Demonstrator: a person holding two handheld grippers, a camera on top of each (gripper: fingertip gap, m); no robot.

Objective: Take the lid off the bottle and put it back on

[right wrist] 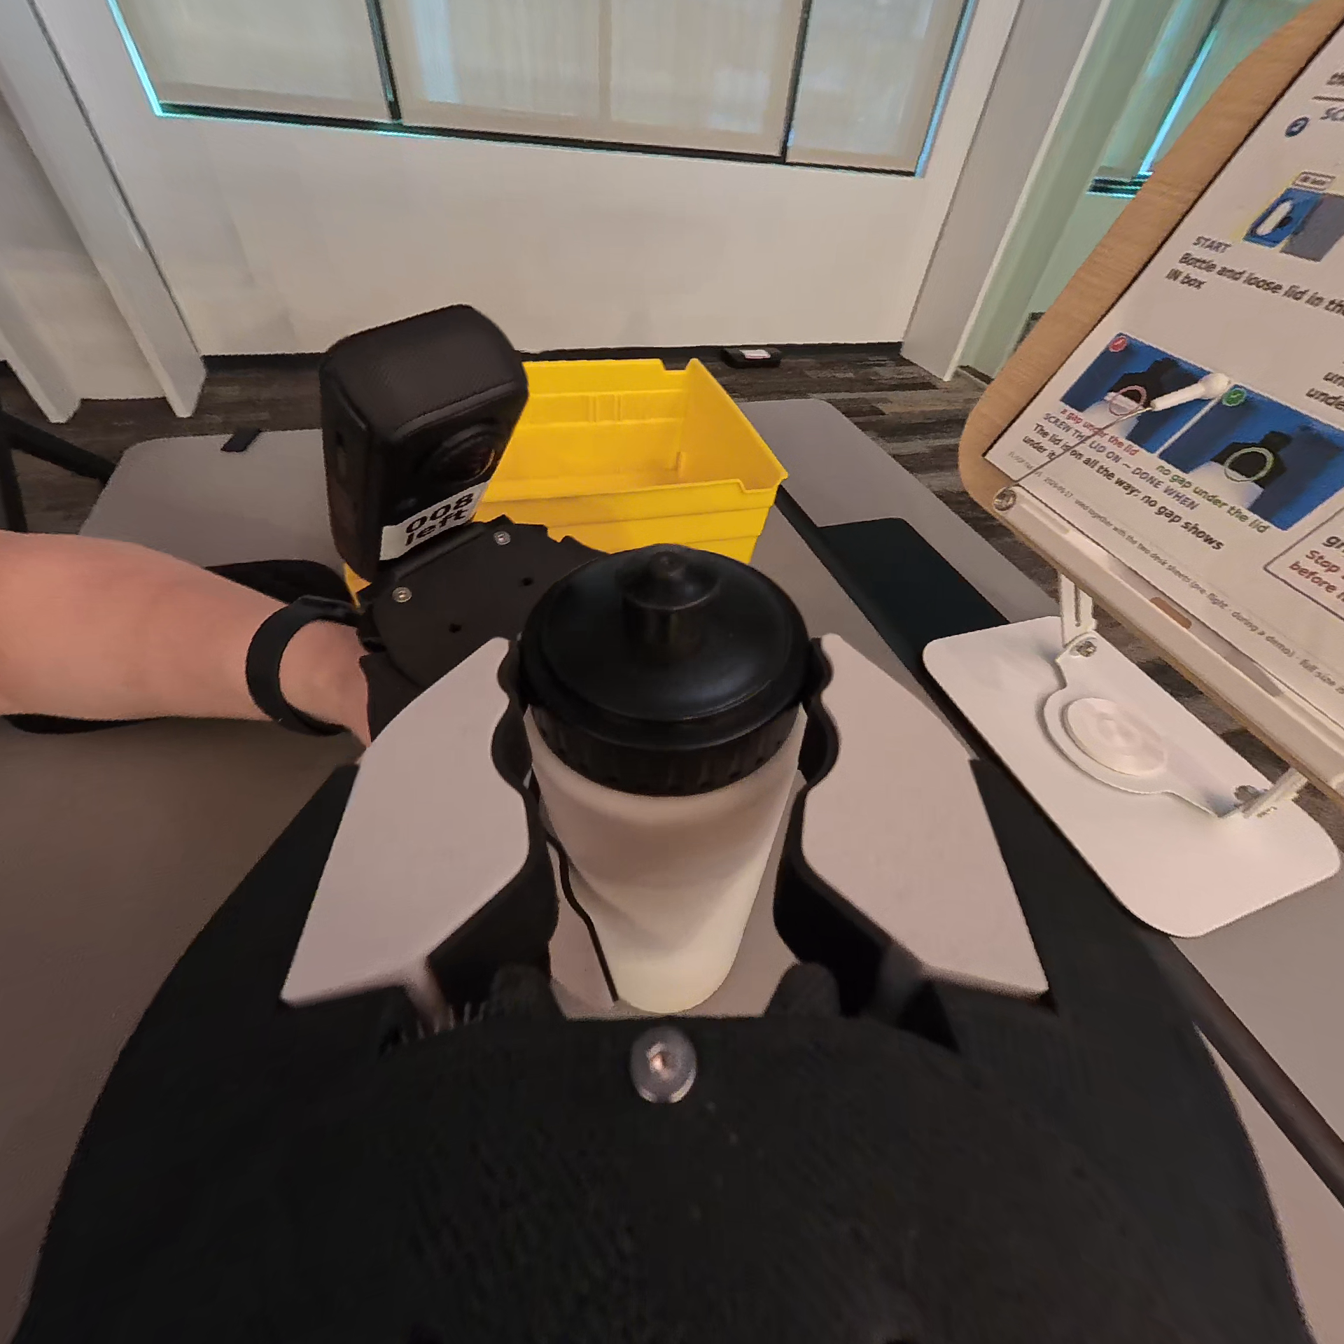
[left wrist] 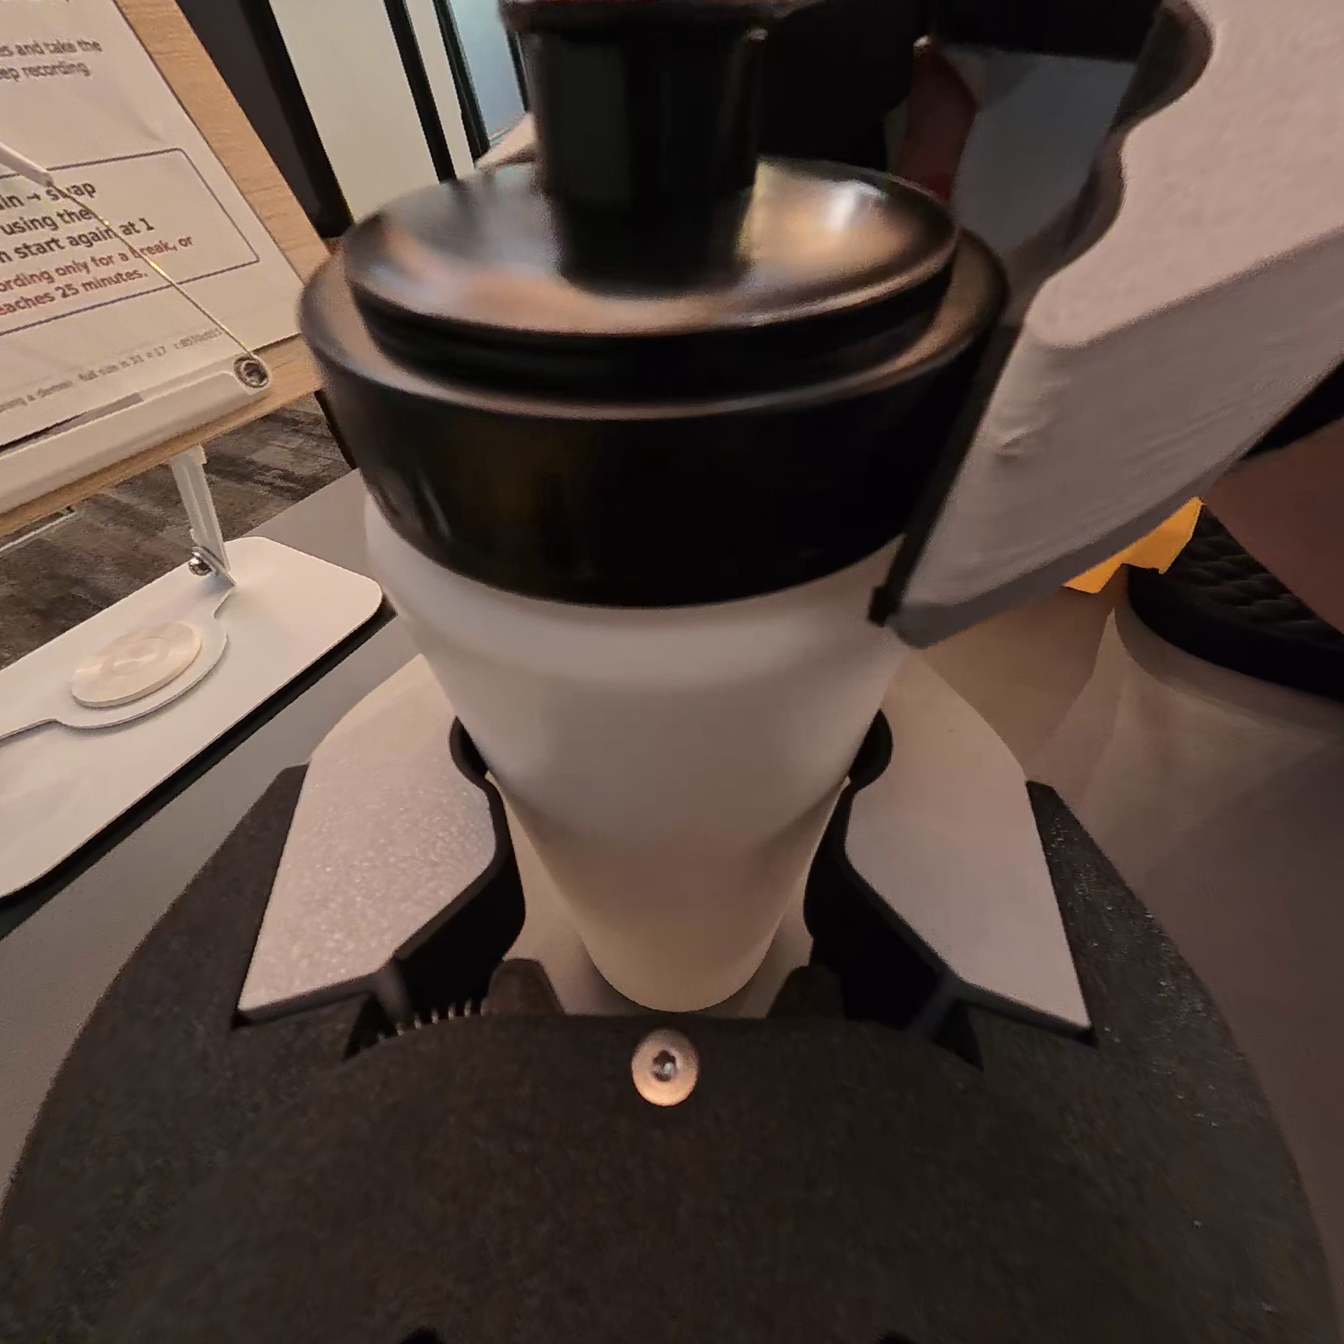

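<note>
With lid point(right wrist: 658, 673) seated on bottle point(right wrist: 665, 880), right gripper point(right wrist: 665, 716) fingers flank the lid rim — left gripper point(left wrist: 673, 771) clenches the body above the tabletop point(right wrist: 182, 822). Risk: bottle spins in the left fingers.

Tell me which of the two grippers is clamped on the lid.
The right gripper: its fingertips flank the black lid. The left gripper instead grips the white bottle by its body, below the lid.
</note>
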